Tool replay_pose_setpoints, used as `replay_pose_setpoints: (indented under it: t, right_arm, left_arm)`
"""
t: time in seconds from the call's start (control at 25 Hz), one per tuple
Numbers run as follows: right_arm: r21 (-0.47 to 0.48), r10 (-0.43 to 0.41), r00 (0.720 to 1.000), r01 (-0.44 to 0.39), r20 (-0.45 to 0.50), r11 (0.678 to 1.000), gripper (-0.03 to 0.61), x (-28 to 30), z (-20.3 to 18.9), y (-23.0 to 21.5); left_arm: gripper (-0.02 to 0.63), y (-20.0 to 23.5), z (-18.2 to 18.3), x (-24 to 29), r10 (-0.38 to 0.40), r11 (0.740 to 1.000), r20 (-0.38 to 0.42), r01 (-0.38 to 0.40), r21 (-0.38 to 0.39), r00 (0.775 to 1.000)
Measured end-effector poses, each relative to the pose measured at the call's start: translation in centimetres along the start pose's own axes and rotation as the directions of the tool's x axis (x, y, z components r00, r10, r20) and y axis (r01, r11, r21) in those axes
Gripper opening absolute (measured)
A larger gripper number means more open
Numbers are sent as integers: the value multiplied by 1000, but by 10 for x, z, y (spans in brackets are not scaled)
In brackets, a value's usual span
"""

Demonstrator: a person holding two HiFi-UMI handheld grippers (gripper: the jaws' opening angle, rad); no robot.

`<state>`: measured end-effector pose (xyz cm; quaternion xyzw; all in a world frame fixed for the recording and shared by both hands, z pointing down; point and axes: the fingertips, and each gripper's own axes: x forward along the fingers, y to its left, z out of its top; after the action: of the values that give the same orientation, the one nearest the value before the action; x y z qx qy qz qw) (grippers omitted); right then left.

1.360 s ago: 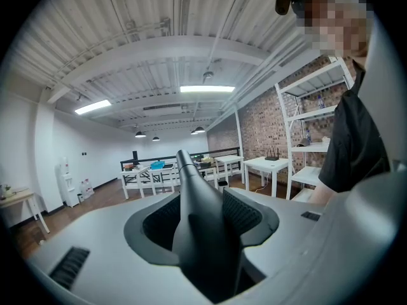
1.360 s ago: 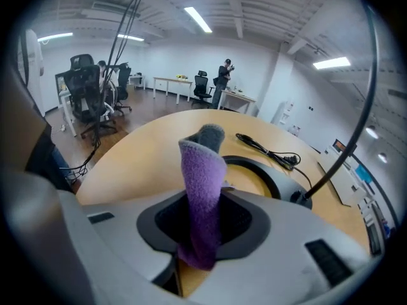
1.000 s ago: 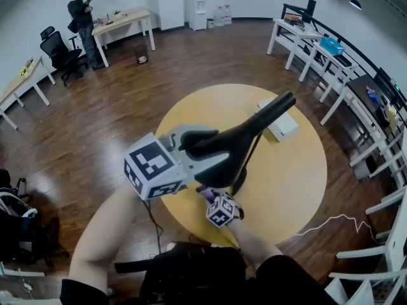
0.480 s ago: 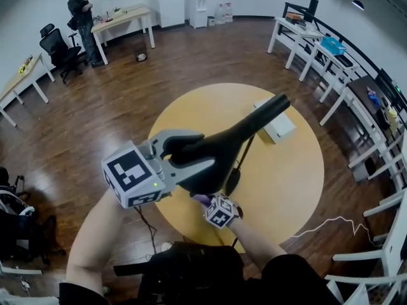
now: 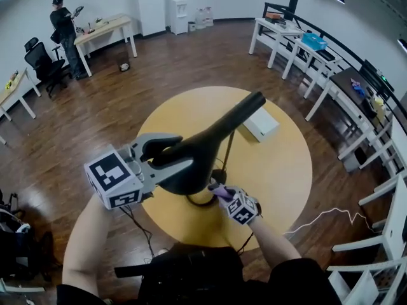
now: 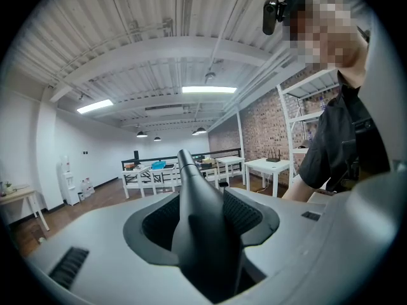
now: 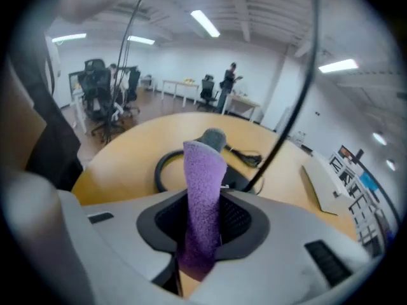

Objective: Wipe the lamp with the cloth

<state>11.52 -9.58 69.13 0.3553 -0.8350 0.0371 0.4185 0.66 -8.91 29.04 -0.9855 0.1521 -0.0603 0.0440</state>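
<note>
We had the left gripper (image 5: 177,152) clamped on the wide end of the black lamp (image 5: 222,127), holding its head up above the round yellow table (image 5: 280,170). The right gripper (image 5: 222,193), whose jaws had just been closing, pinched a purple cloth (image 7: 203,189) that stood up between them. It sat low near the table's front edge, just beside the lamp's ring base (image 7: 159,168). A white box (image 5: 259,126) lay farther back.
</note>
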Motion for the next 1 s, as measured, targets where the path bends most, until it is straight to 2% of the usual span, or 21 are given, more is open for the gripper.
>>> replay_pose_setpoints:
  t: [0.08, 0.12, 0.2, 0.28, 0.36, 0.44, 0.48, 0.56, 0.6, 0.64, 0.68, 0.72, 0.76, 0.8, 0.84, 0.88, 0.92, 1.0]
  right_arm:
    - [106, -57, 979, 37, 194, 994, 98, -42, 31, -35]
    - [140, -94, 954, 55, 283, 989, 98, -67, 51, -54]
    - [203, -168, 886, 86, 432, 975, 98, -115, 90, -92]
    - [306, -249, 783, 79, 570, 949, 98, -163, 129, -131]
    - [433, -344, 639, 21, 687, 901, 99, -210, 159, -173]
    - [519, -411, 498, -94, 763, 850, 100, -249, 184, -211]
    - [539, -426, 445, -163, 788, 827, 100, -263, 196, -225]
    - [558, -442, 372, -313, 817, 769, 100, -274, 217, -242]
    - [564, -453, 343, -398, 823, 723, 100, -272, 223, -246]
    - [564, -470, 313, -492, 825, 663, 100, -268, 224, -249]
    - [550, -492, 278, -598, 825, 583, 100, -262, 220, -250]
    - [504, -515, 232, -714, 825, 485, 100, -254, 214, -251]
    - [424, -531, 178, -819, 828, 387, 100, -247, 208, -250]
    - [334, -536, 128, -891, 835, 307, 100, -240, 204, -247]
    - [267, -527, 97, -929, 844, 256, 100, -232, 203, -242]
    - [237, -511, 89, -943, 855, 233, 100, -226, 205, -236]
    - [236, -494, 95, -944, 864, 230, 99, -222, 208, -231]
    - [258, -460, 119, -933, 880, 252, 98, -220, 212, -222]
  left_arm:
    - [213, 0, -1, 0, -4, 1000, 1, 4, 0, 1000]
    - [213, 0, -2, -1, -6, 1000, 2, 6, 1, 1000]
    - [213, 0, -2, -1, -5, 1000, 4, 5, 4, 1000]
    - [213, 1, -3, 0, -1, 1000, 5, 1, 6, 1000]
    - [213, 1, -4, 2, 3, 1000, 5, -3, 7, 1000]
    - [213, 1, -5, 5, 4, 1000, 3, -4, 3, 1000]
    - [213, 1, -5, 5, 3, 1000, 3, -3, -3, 1000]
    - [223, 5, -5, 7, 3, 1000, 4, -3, -22, 1000]
    - [224, 7, -6, 8, 4, 999, 6, -4, -34, 1000]
    - [224, 8, -6, 11, 3, 999, 9, -2, -44, 1000]
    - [224, 7, -6, 13, -3, 999, 10, 3, -51, 1000]
    - [223, 5, -6, 16, -13, 998, 9, 13, -53, 1000]
    - [224, 4, -6, 18, -23, 998, 7, 23, -54, 1000]
    - [222, 3, -6, 19, -31, 998, 5, 31, -54, 1000]
    - [224, 4, -7, 18, -34, 998, 4, 34, -56, 999]
    - [224, 5, -7, 17, -34, 998, 5, 35, -58, 999]
    - [224, 6, -6, 16, -33, 998, 8, 33, -59, 999]
    - [223, 7, -5, 14, -28, 998, 12, 29, -54, 1000]
